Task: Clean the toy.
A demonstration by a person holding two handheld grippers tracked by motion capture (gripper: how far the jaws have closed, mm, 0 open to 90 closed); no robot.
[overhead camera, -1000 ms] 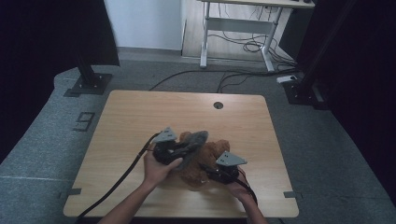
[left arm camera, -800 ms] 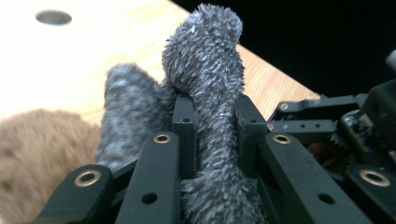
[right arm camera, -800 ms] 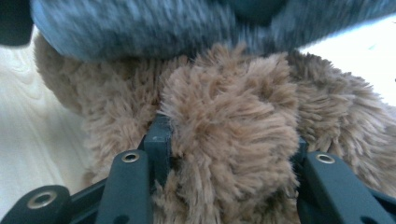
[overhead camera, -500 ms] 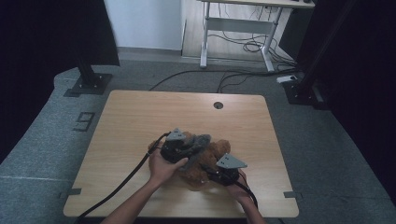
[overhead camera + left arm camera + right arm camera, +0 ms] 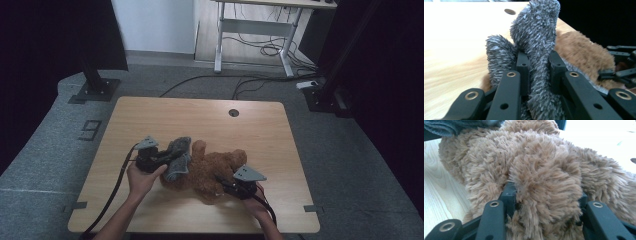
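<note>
Fluffy brown teddy bear (image 5: 215, 170), grey fuzzy garment (image 5: 177, 157), possibly

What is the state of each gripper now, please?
Left gripper: shut on the grey fuzzy cloth.
Right gripper: shut on the brown teddy bear.

The left tongs (image 5: 167, 159), clamped on the grey fuzzy cloth (image 5: 178, 157), have shifted toward the left of the frame, drawing the cloth off the brown teddy bear (image 5: 212, 172). The bear's raised limb now stands uncovered.
</note>
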